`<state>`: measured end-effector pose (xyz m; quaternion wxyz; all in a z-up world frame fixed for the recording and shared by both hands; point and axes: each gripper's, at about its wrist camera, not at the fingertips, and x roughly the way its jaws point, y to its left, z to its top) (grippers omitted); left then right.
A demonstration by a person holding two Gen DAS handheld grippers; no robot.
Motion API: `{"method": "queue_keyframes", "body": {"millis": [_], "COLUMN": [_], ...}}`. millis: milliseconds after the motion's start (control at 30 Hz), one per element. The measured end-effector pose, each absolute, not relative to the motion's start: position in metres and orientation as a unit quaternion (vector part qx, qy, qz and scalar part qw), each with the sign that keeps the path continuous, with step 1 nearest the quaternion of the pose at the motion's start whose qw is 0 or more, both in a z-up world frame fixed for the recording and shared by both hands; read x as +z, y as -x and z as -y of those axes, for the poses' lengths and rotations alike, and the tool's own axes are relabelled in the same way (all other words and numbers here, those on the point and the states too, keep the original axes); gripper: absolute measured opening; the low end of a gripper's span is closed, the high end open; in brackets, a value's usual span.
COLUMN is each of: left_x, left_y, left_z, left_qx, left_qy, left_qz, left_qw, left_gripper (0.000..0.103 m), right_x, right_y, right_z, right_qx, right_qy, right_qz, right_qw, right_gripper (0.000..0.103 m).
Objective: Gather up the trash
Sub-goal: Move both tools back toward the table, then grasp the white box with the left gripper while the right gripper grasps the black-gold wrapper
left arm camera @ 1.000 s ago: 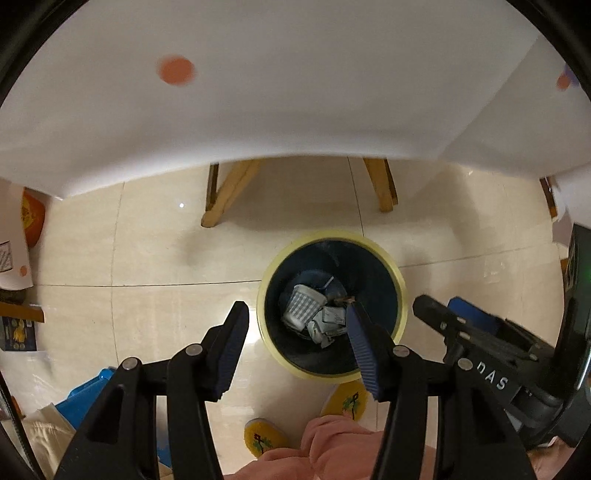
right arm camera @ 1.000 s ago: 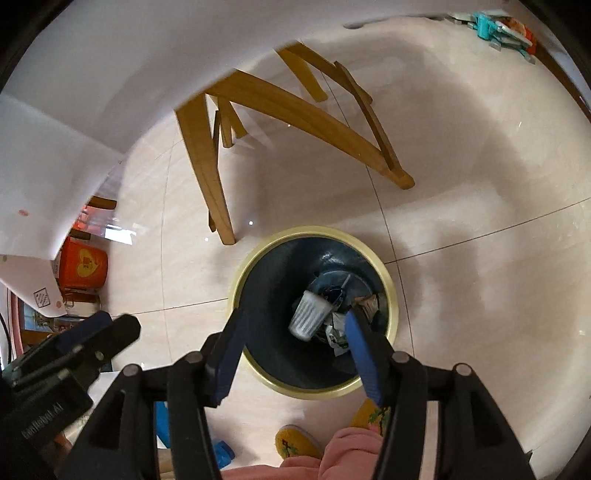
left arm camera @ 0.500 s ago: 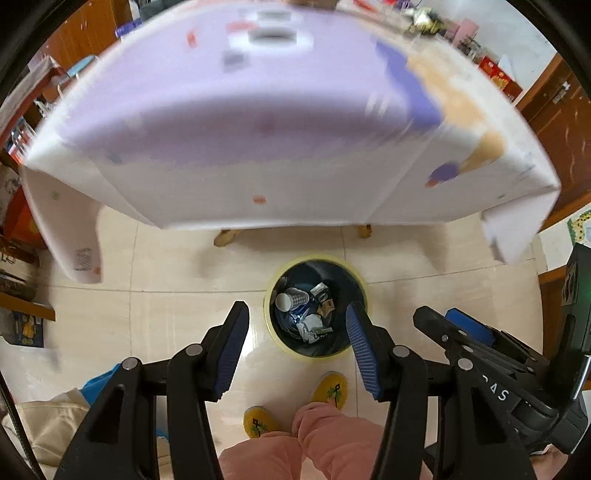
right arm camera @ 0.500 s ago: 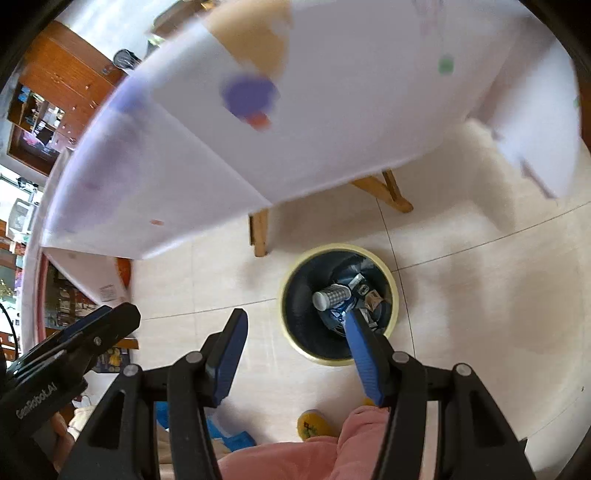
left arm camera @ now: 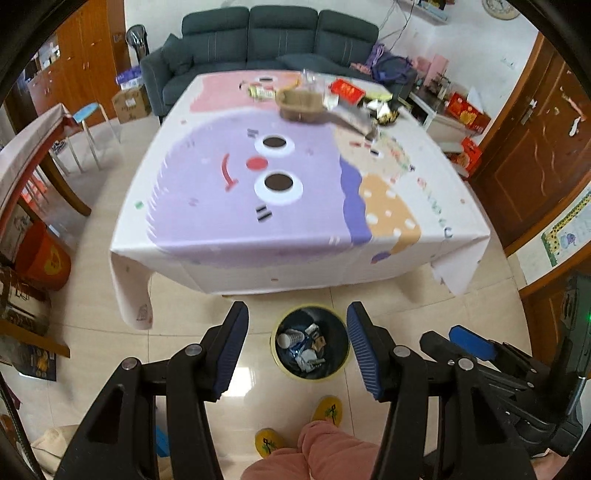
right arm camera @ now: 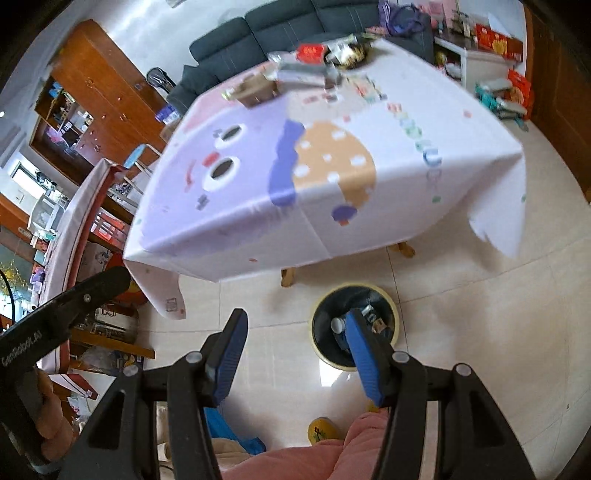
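Observation:
A dark trash bin (left arm camera: 311, 345) with a yellow rim stands on the floor tiles, far below both grippers, and holds a paper cup and several crumpled scraps. My left gripper (left arm camera: 297, 325) is open with nothing between its blue pads, and the bin shows through the gap. My right gripper (right arm camera: 293, 328) is open and empty too; its right finger covers part of the bin (right arm camera: 352, 325). The right gripper (left arm camera: 472, 347) shows at the right of the left wrist view. More litter, a brown cardboard box (left arm camera: 301, 105) and wrappers (left arm camera: 347, 92), lies at the far end of the table.
A table with a cartoon tablecloth (left arm camera: 295, 184) stands just beyond the bin. A dark sofa (left arm camera: 258, 33) is behind it, wooden cabinets (right arm camera: 96, 96) to the left, a wooden door (left arm camera: 535, 147) to the right. The person's pink trousers (left arm camera: 325, 454) and yellow slippers (left arm camera: 328, 408) are beside the bin.
Both grippers have risen from just over the bin to above table height. The bin looks smaller and the tabletop has come into view. Both stay open and empty.

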<state>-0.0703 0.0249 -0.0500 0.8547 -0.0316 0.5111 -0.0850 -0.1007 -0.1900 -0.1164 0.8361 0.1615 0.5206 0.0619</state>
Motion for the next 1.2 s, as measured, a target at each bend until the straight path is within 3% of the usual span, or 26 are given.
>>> {"method": "queue_keyframes", "body": {"millis": [367, 767, 1200], "left_x": [0.003, 0.039, 0.012], "left_y": [0.069, 0.042, -0.088], "left_z": [-0.038, -0.032, 0.027], "left_qx": [-0.111, -0.137, -0.092], "left_qy": [0.036, 0.048, 0.081], "left_qz": [-0.466, -0.43, -0.441], "left_qw": [0.877, 0.891, 0.889], "left_gripper": [0.056, 0.064, 0.068], "right_x": [-0.054, -0.025, -0.032], "right_y": [0.105, 0.084, -0.053], "right_z": [0.186, 0.196, 0.253], "right_qx": [0.042, 0.023, 0.067], "right_qy": [-0.148, -0.149, -0.133], "right_qz": [-0.467, -0.434, -0.434], "right_qw": [0.871, 0.888, 0.889], "right_gripper": [0.056, 0.056, 0.056]}}
